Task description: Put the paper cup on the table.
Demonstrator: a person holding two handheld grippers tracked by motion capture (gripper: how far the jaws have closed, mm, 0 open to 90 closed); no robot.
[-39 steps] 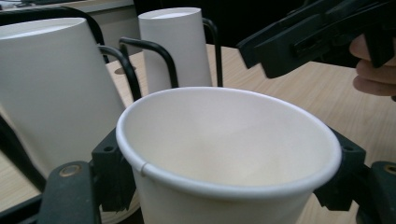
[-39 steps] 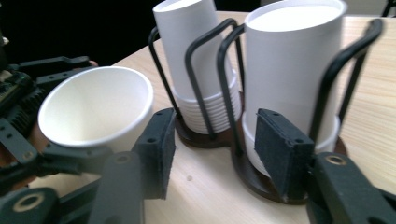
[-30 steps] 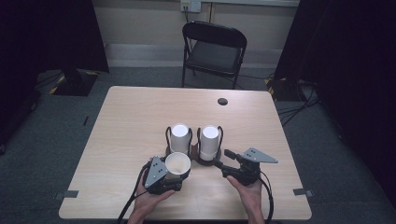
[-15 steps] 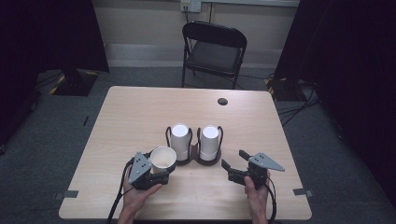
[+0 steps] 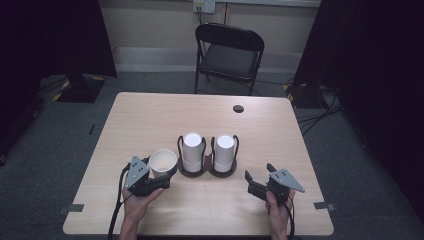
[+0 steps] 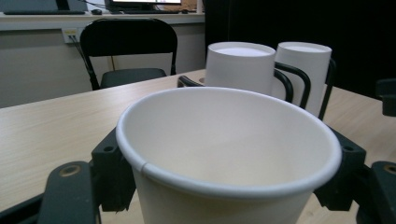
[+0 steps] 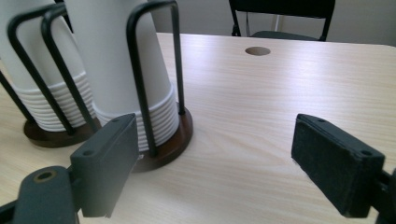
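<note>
Paper cup (image 5: 163, 161): white, smooth, rolled rim, upright and seemingly empty, clamped between the left gripper's (image 5: 150, 176) jaws near the desk's (image 5: 150, 115) front-left edge. Cup holder (image 5: 207, 167): black wire loops on two dark round bases, each containing a stack of inverted ribbed-rim cups. Right gripper (image 5: 260, 182): jaws apart, holding nothing, front-right.

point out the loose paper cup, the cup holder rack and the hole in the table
paper cup (image 5: 162, 161), high view, inside of its open mouth
cup holder rack (image 7: 164, 140), right gripper view, brown round base
table hole (image 5: 238, 108), high view, middle of the dark opening
</note>
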